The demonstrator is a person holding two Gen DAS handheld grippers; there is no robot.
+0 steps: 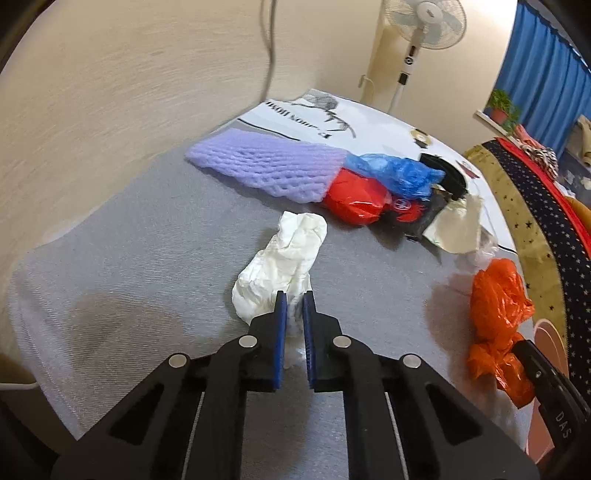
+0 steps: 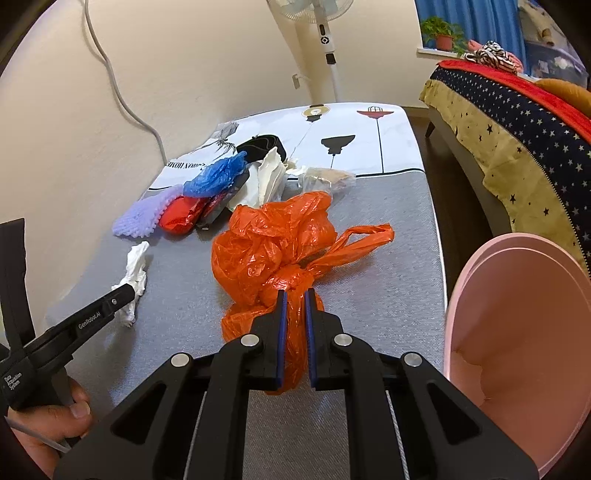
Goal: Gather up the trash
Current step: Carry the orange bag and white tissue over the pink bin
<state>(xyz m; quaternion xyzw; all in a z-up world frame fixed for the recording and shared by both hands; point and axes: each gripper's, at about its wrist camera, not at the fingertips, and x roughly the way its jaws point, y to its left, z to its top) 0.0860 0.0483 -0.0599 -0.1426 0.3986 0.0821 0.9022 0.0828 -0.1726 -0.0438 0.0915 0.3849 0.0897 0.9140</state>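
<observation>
My left gripper [image 1: 294, 295] is shut on the near end of a crumpled white tissue [image 1: 282, 262] that lies on the grey table [image 1: 147, 280]. The tissue also shows in the right wrist view [image 2: 136, 273], with the left gripper [image 2: 127, 290] on it. My right gripper [image 2: 295, 293] is shut on the knotted neck of an orange plastic bag [image 2: 273, 247], which shows in the left wrist view [image 1: 498, 317] at the right. A pink bin [image 2: 524, 343] stands open at the table's right edge.
Further back lies a pile of trash: a purple foam net [image 1: 266, 162], a red bag [image 1: 354, 199], a blue bag [image 1: 399, 171], white paper [image 1: 458, 225] and a black object [image 1: 443, 170]. A fan [image 1: 421, 33] stands behind. A bed [image 2: 517, 122] is on the right.
</observation>
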